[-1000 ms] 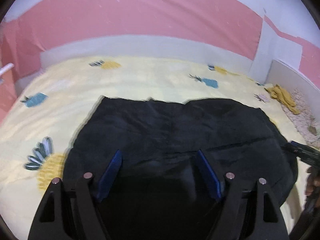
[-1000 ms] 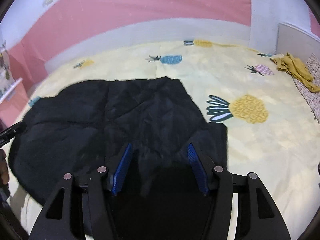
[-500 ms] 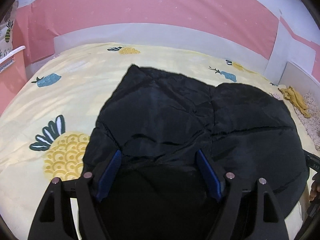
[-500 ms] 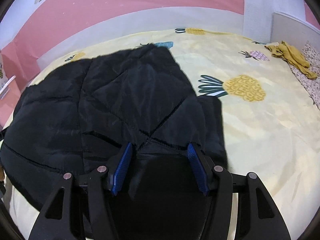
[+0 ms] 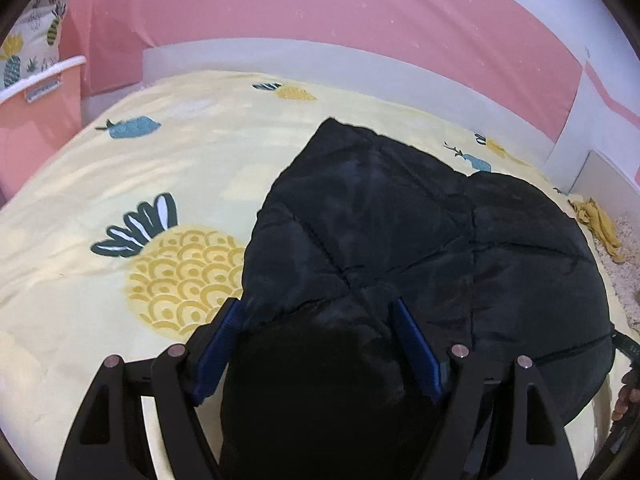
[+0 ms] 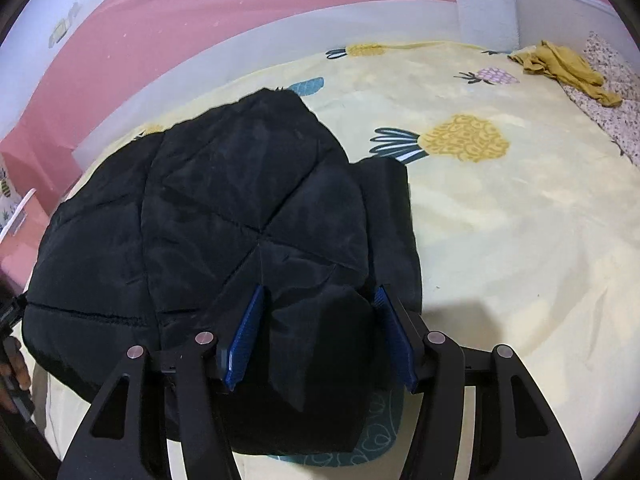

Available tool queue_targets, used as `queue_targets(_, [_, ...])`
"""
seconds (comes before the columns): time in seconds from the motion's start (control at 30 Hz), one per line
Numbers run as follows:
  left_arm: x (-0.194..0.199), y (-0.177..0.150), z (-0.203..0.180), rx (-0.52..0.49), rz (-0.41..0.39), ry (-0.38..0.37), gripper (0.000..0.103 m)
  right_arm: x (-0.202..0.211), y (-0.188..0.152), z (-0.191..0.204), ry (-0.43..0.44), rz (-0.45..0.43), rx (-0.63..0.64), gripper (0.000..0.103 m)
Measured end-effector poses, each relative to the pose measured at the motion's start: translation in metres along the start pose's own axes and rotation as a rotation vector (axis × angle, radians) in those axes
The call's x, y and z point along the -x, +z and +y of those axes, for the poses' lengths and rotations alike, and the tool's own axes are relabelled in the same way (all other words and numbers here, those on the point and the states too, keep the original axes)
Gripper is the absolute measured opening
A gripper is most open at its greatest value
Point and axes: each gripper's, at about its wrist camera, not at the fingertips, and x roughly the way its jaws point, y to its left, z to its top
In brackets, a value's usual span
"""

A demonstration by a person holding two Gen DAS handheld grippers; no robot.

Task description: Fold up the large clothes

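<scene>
Jacket (image 5: 400,220) now nearer, between tongs (image 5: 316,316)

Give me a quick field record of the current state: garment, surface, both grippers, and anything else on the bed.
garment: black quilted padded jacket, folded over in layers, lying on the bed
surface: yellow pineapple-print bedsheet
left gripper: jaws apart, jacket fabric bunched between the blue pads
right gripper: jaws apart, jacket fabric between the pads
other item: crumpled mustard-yellow cloth at the far right corner, apart from the jacket
grip firmness: cannot tell
</scene>
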Motion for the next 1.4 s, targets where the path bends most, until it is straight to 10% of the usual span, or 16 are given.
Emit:
queue_targets(0.53, [0.074, -0.004, -0.043, -0.11, -0.105, 0.029, 0.076, 0.053, -0.006, 0.026, -0.007, -0.077, 0.089, 0.058])
queue_targets(0.9, [0.046, 0.011, -0.054, -0.154, -0.083, 0.035, 0.076, 0.044, 0.004, 0.024, -0.035, -0.067, 0.092, 0.058])
queue_targets(1.4, [-0.055, 0.12, -0.065, -0.207, 0.016, 0.025, 0.076, -0.029, 0.113, 0.059, 0.058, 0.02, 0.186, 0.058])
